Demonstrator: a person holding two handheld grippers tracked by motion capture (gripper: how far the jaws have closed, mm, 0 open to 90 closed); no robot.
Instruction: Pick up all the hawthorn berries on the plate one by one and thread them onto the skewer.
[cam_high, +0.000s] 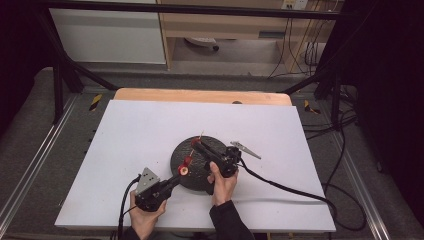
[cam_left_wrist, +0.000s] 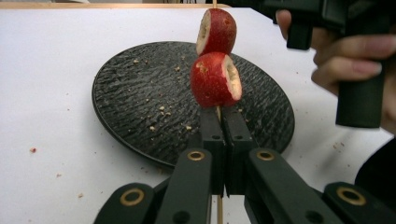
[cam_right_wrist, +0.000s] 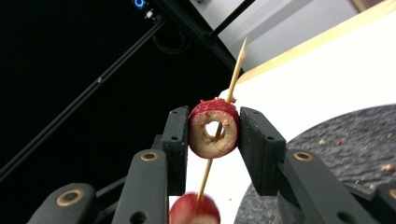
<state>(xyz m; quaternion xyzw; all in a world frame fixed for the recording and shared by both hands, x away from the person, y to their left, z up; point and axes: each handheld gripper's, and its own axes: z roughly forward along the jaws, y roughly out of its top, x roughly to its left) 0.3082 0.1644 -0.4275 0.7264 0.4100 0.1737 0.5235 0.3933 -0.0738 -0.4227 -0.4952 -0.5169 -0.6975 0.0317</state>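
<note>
A thin wooden skewer (cam_right_wrist: 237, 65) carries cored red fruits. My left gripper (cam_left_wrist: 223, 112) is shut on the bare stick just below the lower fruit (cam_left_wrist: 215, 79) and holds it above the black plate (cam_left_wrist: 140, 93). Farther up the stick sits an upper fruit (cam_left_wrist: 217, 30). My right gripper (cam_right_wrist: 215, 126) is shut on that upper fruit (cam_right_wrist: 214, 133), pads pressing both sides, with the skewer running through its hole. In the high view the left gripper (cam_high: 177, 176) reaches in from the lower left and the right gripper (cam_high: 197, 145) from the right, over the plate (cam_high: 175, 155).
Crumbs lie scattered on the plate and on the white table top (cam_high: 135, 140). A silvery metal tool (cam_high: 245, 149) lies on the table just right of the plate. Black cables (cam_high: 285, 187) trail from both grippers toward the near and right edges.
</note>
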